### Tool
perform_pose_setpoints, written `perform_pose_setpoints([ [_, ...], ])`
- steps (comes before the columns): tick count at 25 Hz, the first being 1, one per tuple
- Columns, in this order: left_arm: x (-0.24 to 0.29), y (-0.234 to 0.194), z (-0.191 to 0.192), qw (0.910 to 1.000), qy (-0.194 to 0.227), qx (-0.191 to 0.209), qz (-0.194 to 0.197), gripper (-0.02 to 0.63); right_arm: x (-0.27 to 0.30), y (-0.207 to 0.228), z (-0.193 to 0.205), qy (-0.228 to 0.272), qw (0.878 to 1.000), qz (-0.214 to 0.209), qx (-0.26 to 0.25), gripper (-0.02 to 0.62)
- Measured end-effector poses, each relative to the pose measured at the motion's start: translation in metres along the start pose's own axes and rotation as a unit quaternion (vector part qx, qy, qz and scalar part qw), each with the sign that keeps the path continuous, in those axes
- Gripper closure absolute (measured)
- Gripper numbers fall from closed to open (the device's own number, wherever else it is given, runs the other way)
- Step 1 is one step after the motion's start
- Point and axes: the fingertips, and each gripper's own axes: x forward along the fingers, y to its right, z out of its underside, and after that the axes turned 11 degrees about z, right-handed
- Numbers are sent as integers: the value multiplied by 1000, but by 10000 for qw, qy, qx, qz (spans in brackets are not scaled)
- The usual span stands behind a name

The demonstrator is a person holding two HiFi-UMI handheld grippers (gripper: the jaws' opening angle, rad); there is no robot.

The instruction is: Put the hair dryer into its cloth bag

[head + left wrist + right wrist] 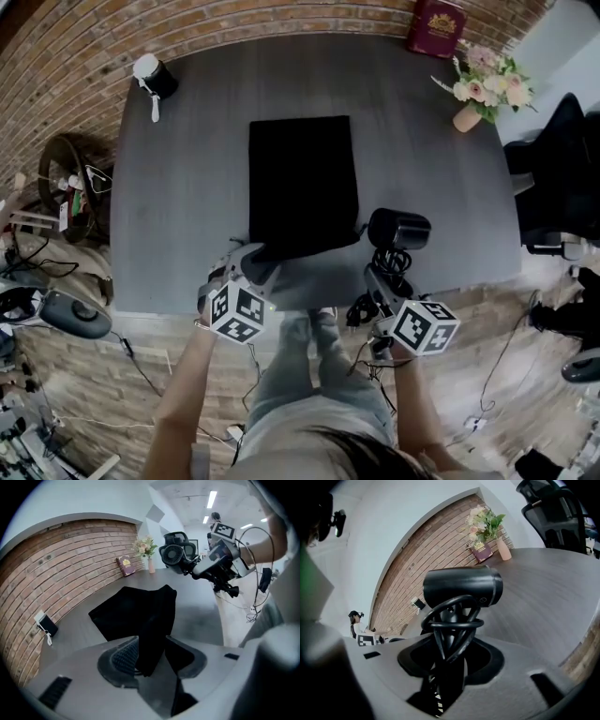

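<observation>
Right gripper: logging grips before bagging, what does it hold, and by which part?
The hair dryer, by its handle, with cord loops wrapped around it.

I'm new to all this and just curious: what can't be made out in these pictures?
- Mouth of the cloth bag: in the head view, the left gripper covers its near corner. In the left gripper view, a raised fold blocks it.
- Handle of the hair dryer: in the right gripper view, the coiled cord and the right gripper hide most of it.
- Cover print of the red book: too small in the head view.
</observation>
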Motion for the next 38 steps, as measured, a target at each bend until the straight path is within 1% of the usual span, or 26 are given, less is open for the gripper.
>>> perform_pose_setpoints([
  [4, 8, 5, 4, 9996, -118, 206, 157, 439, -1, 1, 3, 27, 10000, 72, 63, 439],
  [6, 11, 6, 7, 9994, -161, 242, 179, 453, -1, 1, 5, 41, 9999, 97, 87, 439],
  [8, 12, 6, 10, 9995, -165, 220, 172, 480, -2, 1, 7, 49, 9999, 119, 96, 439],
  [11, 13, 3, 10, 9997, -123, 112, 157, 505, -5, 3, 9, 52, 9998, 166, 103, 440],
  [14, 9, -2, 7, 10000, -19, -10, 79, 563, -9, 4, 11, 54, 9997, 201, 113, 440],
  [17, 6, -4, 2, 9995, 122, -268, 145, 580, -14, 4, 13, 19, 9998, 209, 43, 439],
  [21, 2, -6, -8, 9965, 418, -668, 262, 584, -19, 7, 15, -78, 9995, 265, -173, 439],
  [24, 0, -8, -16, 9927, 665, -967, 279, 586, -23, 7, 18, -190, 9989, 240, -367, 439],
  [30, -7, -9, -28, 9845, 969, -1427, 307, 588, -29, 7, 30, -483, 9961, 199, -705, 439],
  [34, -12, -9, -35, 9806, 1079, -1614, 266, 588, -35, 3, 40, -681, 9930, 13, -967, 440],
  [38, -16, -13, -41, 9779, 1168, -1725, 195, 588, -38, -7, 52, -979, 9847, -314, -1407, 439],
])
